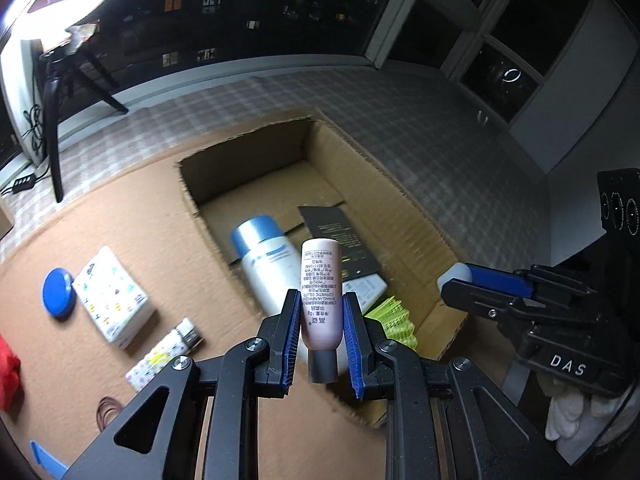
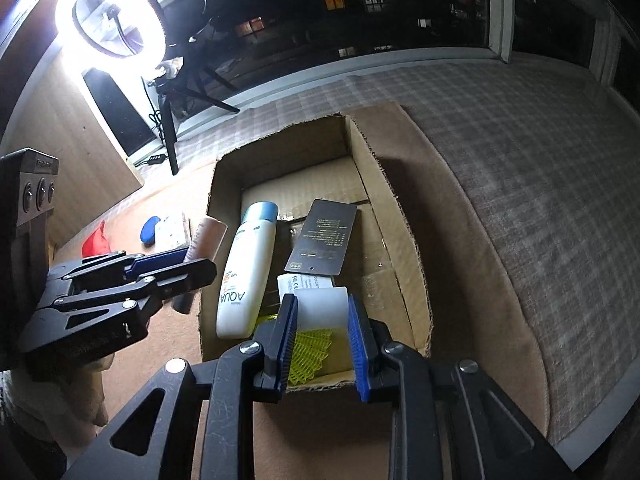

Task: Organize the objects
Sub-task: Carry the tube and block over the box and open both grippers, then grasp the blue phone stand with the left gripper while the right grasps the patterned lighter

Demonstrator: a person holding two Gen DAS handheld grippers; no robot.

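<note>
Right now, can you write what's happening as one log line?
left gripper: shut on pink tube | right gripper: shut on white block | both over box | box holds bottle, card

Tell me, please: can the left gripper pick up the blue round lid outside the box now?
Probably not yet: the left gripper is shut on the pink tube. Nothing covers the blue round lid beside the cardboard box.
</note>
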